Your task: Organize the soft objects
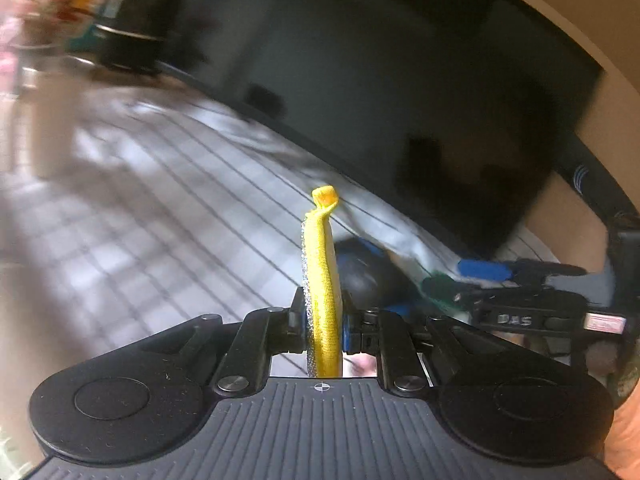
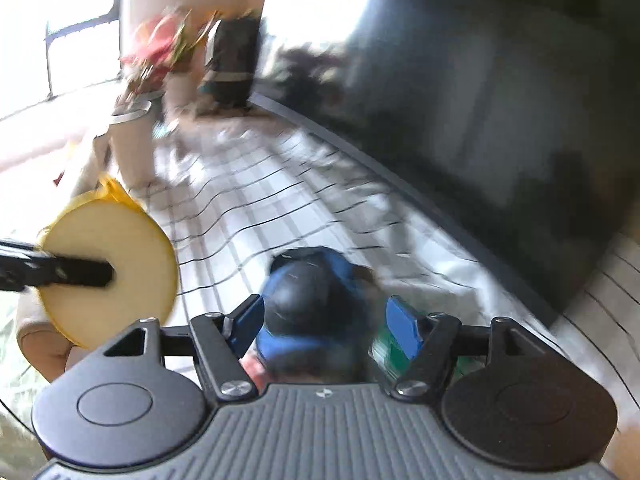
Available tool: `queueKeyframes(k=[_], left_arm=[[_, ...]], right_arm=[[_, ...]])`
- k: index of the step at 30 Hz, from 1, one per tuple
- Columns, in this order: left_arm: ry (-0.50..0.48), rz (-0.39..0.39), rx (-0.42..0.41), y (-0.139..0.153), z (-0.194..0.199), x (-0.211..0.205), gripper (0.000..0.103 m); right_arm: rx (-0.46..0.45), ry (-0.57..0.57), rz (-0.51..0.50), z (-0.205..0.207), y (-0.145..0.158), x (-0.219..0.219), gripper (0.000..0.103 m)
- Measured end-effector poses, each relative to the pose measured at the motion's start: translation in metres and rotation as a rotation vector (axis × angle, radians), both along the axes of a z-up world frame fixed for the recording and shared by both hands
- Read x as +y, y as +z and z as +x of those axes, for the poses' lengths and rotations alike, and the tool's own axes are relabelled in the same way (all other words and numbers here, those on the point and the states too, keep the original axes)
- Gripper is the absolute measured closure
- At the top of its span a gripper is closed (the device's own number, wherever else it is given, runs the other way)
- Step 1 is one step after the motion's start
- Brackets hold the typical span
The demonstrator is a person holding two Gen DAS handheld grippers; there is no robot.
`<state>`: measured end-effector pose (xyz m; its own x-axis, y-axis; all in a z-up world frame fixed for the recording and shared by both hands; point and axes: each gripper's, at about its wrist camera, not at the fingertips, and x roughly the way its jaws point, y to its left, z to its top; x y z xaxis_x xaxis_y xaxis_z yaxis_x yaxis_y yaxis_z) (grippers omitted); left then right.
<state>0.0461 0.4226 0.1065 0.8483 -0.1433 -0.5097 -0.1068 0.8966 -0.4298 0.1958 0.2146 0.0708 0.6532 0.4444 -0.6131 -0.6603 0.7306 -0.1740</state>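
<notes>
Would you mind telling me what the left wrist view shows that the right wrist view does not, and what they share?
Only the left wrist view shows the yellow sponge edge-on, with its silvery scrub side, pinched in the left gripper, plus the right gripper's side. Only the right wrist view shows the sponge's round pale face and the right gripper open, empty. Both show the checked cloth, the blue-and-black object and the dark screen.

The sponge held in the left tongs has a yellow knitted cloth cover and a rough, silvery, glittering scrubbing edge; its flat face looks pale, smooth and matt. Both tongs are matt black plastic with ribbed housings and shiny metal screws, and the right tongs carry smooth blue pads. The desk wears a pale checked cloth with thin dark lines.
</notes>
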Motion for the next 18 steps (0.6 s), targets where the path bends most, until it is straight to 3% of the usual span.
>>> queueKeyframes(k=[6,11,14,16,18], left_arm=[[0.097,-0.014,-0.004,-0.011,-0.011,0.022,0.085],[0.138,-0.060,0.017,-0.027,-0.020,0.036,0.085],[0.147,-0.069,0.026,-0.032,-0.017,0.040,0.085],[0.139,-0.060,0.023,-0.031,-0.015,0.039,0.085],[0.132,-0.046,0.016,-0.027,-0.010,0.039,0.085]], right_arm=[[0.179,-0.047,-0.126,0.053,-0.022,0.042,0.034],[0.098,-0.005,-0.295,0.046,-0.043,0.067,0.020],[0.046,0.028,-0.408,0.035,-0.054,0.081,0.024],[0.030,0.035,-0.418,0.031,-0.052,0.083,0.026],[0.041,0.056,-0.366,0.028,-0.039,0.078,0.027]])
